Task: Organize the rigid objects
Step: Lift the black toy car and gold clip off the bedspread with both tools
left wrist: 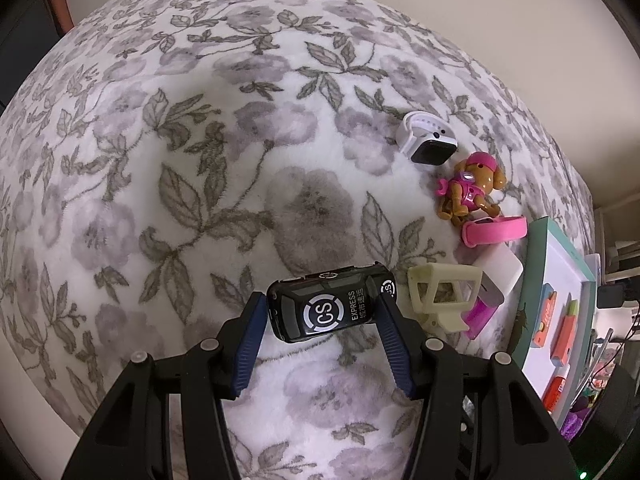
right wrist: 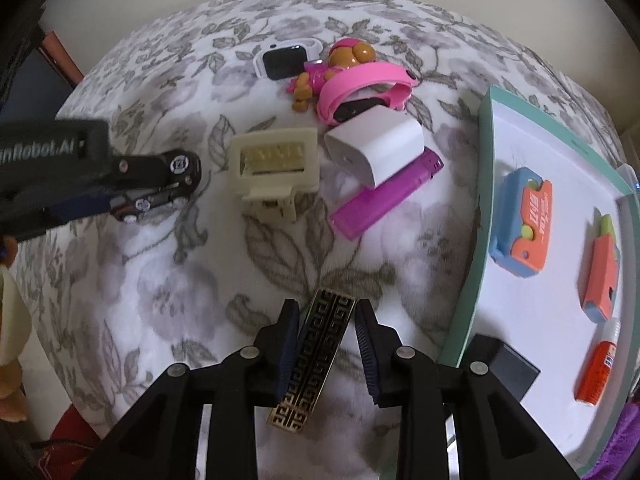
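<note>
Right wrist view: right tongs (right wrist: pixel 326 312) straddle, pads apart, a black-and-gold patterned bar (right wrist: pixel 316 356) on the bed (right wrist: pixel 160 280) near the tray's (right wrist: pixel 480 208) edge, while left tongs (left wrist: pixel 324 304) grip a toy car (left wrist: pixel 332 304); next, traying it.

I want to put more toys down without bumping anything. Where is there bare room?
Free: the floral blanket left of the white watch, and the tray floor above the orange-blue toys. Crowded: around the cream frame and charger.
</note>
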`<state>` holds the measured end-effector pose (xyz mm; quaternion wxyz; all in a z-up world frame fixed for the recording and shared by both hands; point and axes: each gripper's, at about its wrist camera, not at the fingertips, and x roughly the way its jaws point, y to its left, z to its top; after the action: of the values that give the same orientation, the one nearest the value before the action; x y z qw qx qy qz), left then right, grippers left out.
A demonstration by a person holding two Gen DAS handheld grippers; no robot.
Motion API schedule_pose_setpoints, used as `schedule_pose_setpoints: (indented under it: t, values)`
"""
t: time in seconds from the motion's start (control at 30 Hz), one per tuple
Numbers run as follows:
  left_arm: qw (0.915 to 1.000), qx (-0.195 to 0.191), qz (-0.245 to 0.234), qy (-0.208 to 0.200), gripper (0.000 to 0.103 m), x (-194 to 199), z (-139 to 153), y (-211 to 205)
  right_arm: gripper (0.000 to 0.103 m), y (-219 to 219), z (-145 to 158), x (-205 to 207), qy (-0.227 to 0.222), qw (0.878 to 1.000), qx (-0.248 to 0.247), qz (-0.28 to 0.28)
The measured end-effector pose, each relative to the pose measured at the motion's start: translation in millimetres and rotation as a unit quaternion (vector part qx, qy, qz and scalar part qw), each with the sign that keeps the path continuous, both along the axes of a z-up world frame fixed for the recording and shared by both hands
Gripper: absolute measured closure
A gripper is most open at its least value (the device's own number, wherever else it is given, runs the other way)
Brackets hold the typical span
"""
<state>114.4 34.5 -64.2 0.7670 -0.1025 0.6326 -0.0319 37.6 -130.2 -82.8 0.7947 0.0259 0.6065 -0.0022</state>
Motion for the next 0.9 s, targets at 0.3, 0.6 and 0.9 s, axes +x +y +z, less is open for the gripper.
schedule_pose_setpoints:
  t: [0.3, 0.6, 0.9]
  values:
    - [0.9999, -0.008, 0.003, 0.009, 0.046, 0, -2, 1, 0.073, 23, -3, -20, 0.031, 0.999, -0.027, 0.002]
    - [0.9999, -0.011, 0.002, 0.004, 0.046, -2, 1, 1, 0.081, 29, 3, -23, 0.021, 0.999, -0.032, 0.010]
    - [0.9996, -0.020, 0.002, -0.018, 0.046, -4, 19, 8, 0.081, 6, 40, -22, -0.023, 1.000, -0.008, -0.012]
